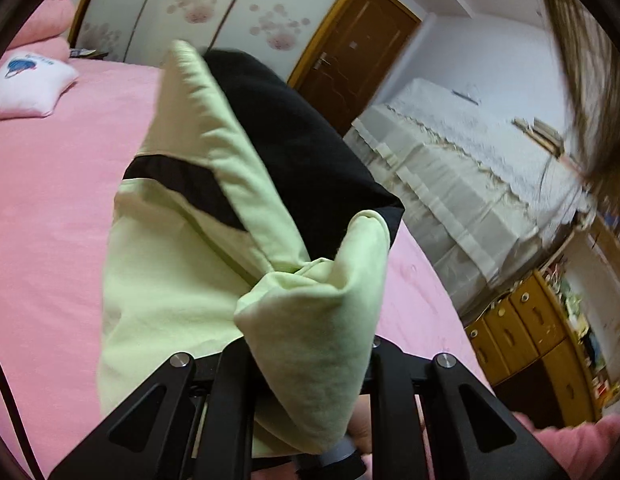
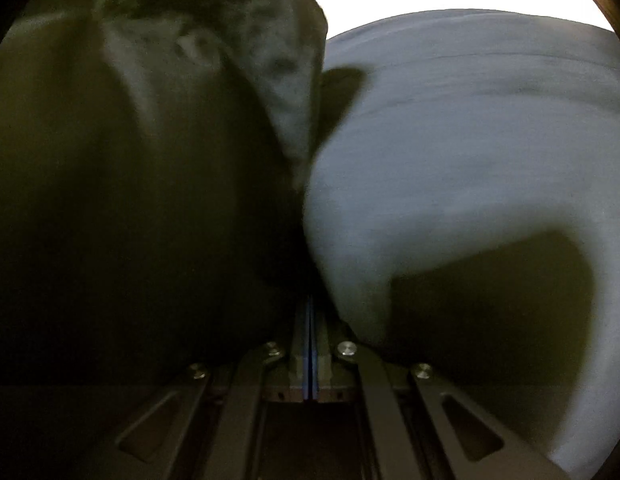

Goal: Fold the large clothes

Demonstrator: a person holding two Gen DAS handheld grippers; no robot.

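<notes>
While raised over bed (image 1: 50, 208), both grippers pinch garment (image 1: 310, 320).

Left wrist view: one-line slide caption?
Left gripper clamps a bunched green-and-black garment, lifted above the pink bed.

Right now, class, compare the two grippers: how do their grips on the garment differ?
The left gripper holds a thick bunch of light green cloth of the garment, which hides its fingers; the right gripper shows its pads pressed flat together. The left view is bright, over a pink bed; the right view is dark and smothered in cloth. Both are clamped on fabric.
</notes>
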